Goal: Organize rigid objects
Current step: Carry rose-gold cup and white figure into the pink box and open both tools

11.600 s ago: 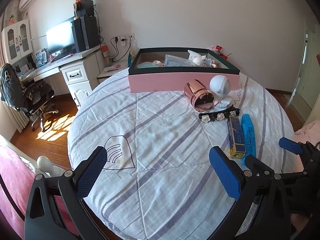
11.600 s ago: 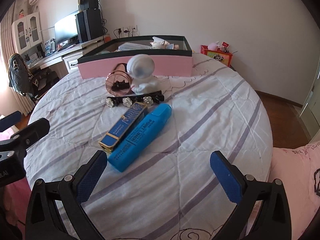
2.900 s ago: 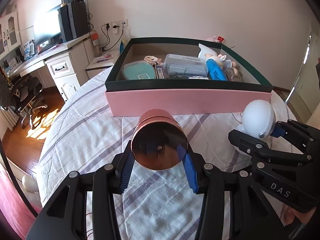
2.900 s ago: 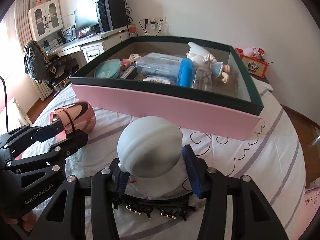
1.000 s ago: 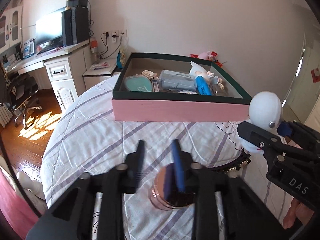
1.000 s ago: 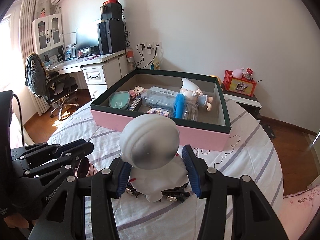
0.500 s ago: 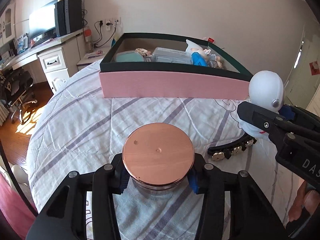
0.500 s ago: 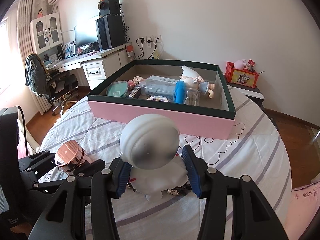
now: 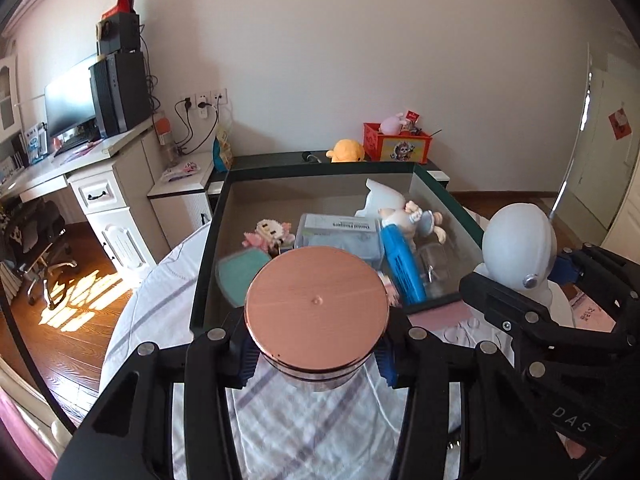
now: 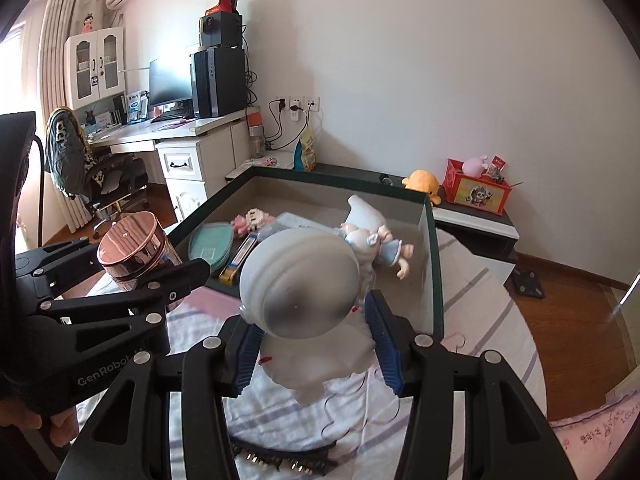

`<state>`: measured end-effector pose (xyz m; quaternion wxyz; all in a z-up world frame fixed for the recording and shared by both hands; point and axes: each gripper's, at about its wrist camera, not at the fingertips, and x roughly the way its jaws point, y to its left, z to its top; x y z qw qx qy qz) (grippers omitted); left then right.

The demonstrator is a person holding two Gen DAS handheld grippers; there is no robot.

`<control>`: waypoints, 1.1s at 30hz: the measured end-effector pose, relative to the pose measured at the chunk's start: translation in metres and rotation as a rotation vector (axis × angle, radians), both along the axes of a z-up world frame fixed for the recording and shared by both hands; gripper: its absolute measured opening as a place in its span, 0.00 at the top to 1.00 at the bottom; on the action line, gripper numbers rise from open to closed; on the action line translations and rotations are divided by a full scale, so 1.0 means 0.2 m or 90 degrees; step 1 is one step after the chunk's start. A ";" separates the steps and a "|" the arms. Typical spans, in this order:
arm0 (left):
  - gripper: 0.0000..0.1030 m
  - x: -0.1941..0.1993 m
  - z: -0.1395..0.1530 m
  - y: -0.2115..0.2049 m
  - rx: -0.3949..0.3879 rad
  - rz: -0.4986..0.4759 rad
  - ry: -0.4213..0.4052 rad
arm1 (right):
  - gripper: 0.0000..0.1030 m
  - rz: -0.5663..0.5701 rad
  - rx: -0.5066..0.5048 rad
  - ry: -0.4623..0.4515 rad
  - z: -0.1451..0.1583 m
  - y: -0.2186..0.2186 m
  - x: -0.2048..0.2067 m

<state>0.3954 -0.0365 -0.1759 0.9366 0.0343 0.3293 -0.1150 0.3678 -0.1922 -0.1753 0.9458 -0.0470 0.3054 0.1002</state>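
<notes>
Over the storage box (image 9: pixel 432 184) at 12 o'clock, left hand-held gripper (image 9: pixel 316 356) clamps slick rigid copper-lidded jar (image 9: pixel 316 312) below the lid, right hand-held gripper (image 10: pixel 316 340) pinches the light, likely fragile astronaut figurine (image 10: pixel 300 284) at its body.

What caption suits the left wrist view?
Left gripper carries a copper-lidded jar toward the pink box.
</notes>
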 end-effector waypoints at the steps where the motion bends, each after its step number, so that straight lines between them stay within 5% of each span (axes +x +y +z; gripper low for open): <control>1: 0.54 0.06 0.00 -0.01 0.004 0.003 0.003 | 0.50 -0.002 -0.001 0.001 0.01 -0.01 0.05; 13: 0.54 0.53 -0.18 -0.04 0.042 0.015 0.090 | 0.50 0.008 0.001 0.064 -0.16 0.00 0.51; 16: 0.35 0.53 -0.19 -0.01 0.030 0.035 0.092 | 0.47 0.004 0.009 0.063 -0.17 -0.01 0.52; 20: 0.13 0.43 -0.10 0.05 0.007 0.047 0.060 | 0.15 -0.027 0.028 0.045 -0.11 -0.06 0.45; 26: 0.01 0.13 0.11 0.08 0.003 0.072 -0.035 | 0.13 -0.029 0.061 -0.004 0.07 -0.08 0.22; 33: 0.00 -0.36 0.34 0.12 -0.021 0.081 -0.131 | 0.12 -0.029 0.076 -0.071 0.30 -0.06 -0.23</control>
